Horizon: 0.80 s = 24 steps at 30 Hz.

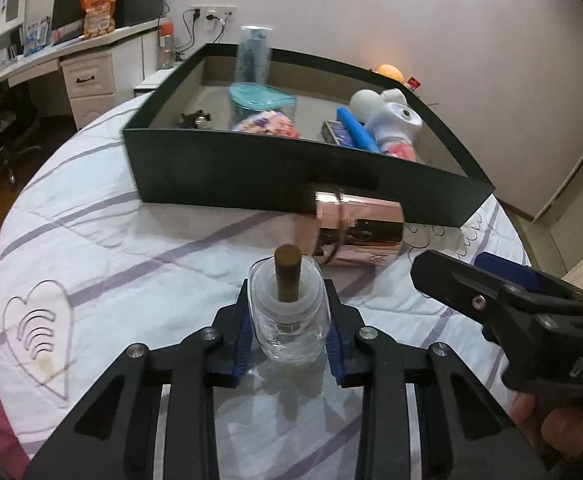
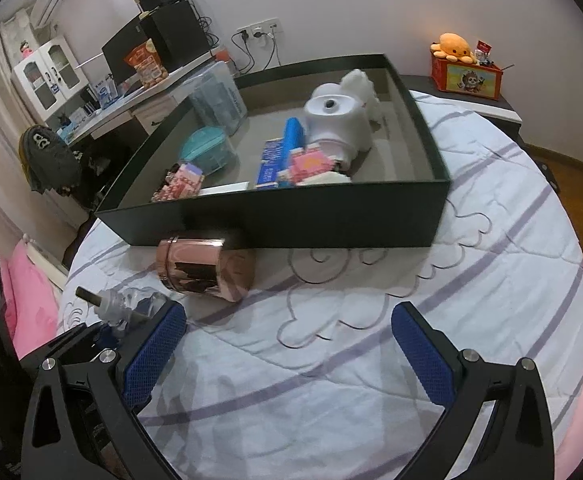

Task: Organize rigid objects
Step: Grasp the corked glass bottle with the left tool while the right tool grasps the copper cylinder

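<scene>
Below, view by view, is how your two grippers stand over the striped bedspread (image 1: 91, 240).

Left wrist view: your left gripper (image 1: 289, 320) is clamped on a small clear glass bottle (image 1: 287, 320); both blue pads (image 1: 243, 338) press its sides. A brown stopper (image 1: 287, 276) stands out of its mouth, pointing away from you toward the dark box (image 1: 219, 176). Just beyond the bottle a rose-gold metal canister (image 1: 351, 232) lies on its side against the box's near wall. The box holds a teal-lidded container (image 1: 261, 98), a white toy (image 1: 387, 116) and a blue stick (image 1: 357, 130), among other items. Your right gripper (image 1: 491, 292) enters from the right edge, and fingers of your hand (image 1: 531, 416) show beneath it. Your left gripper tilts downward toward the bedspread.

Right wrist view: your right gripper (image 2: 289, 340) stands wide apart with only bedspread between its blue pads (image 2: 423, 356). The canister (image 2: 207, 270) lies ahead and to the left, apart from the pads, touching the box's (image 2: 291, 216) near wall. The bottle (image 2: 131, 306) appears at the left edge beside the left pad, held in your left gripper (image 2: 107, 332), its stopper (image 2: 89, 295) pointing left. Your right gripper also tilts downward, facing the box.
</scene>
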Each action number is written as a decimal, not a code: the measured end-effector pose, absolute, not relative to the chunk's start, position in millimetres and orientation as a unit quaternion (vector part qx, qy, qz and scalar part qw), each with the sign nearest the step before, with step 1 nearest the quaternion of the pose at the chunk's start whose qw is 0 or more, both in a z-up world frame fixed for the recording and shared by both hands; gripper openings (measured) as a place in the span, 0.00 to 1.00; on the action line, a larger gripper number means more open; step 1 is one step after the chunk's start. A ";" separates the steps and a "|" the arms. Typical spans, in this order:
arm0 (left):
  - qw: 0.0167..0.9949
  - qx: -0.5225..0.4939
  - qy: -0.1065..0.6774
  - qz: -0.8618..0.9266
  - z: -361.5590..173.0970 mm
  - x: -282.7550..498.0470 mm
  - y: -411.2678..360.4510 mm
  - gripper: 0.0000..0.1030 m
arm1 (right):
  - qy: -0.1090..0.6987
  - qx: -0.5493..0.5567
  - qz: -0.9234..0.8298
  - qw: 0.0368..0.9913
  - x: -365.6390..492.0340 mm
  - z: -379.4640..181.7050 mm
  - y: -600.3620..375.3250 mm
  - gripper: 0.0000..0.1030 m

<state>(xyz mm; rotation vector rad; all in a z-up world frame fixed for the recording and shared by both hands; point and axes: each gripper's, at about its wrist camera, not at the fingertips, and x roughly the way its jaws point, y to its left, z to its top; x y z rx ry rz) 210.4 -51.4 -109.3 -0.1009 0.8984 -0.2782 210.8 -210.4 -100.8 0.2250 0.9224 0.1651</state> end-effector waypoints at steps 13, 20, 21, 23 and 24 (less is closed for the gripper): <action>0.901 -0.039 0.424 -0.084 -105.3 211.1 -9.0 0.30 | 0.454 0.091 0.090 0.882 246.1 -116.7 -161.4 0.79; 0.903 -0.039 0.420 -0.081 -102.2 213.1 -6.7 0.30 | 0.445 0.073 0.100 0.887 240.1 -113.5 -155.3 0.60; 0.904 -0.037 0.419 -0.081 -101.2 212.9 -6.6 0.30 | 0.444 0.075 0.101 0.887 236.0 -111.9 -158.0 0.60; 0.904 -0.037 0.417 -0.082 -98.6 212.3 -5.5 0.30 | 0.439 0.080 0.105 0.889 230.4 -107.5 -161.6 0.60; 0.905 -0.037 0.416 -0.082 -96.8 212.1 -5.3 0.30 | 0.434 0.080 0.107 0.891 224.5 -102.9 -164.6 0.60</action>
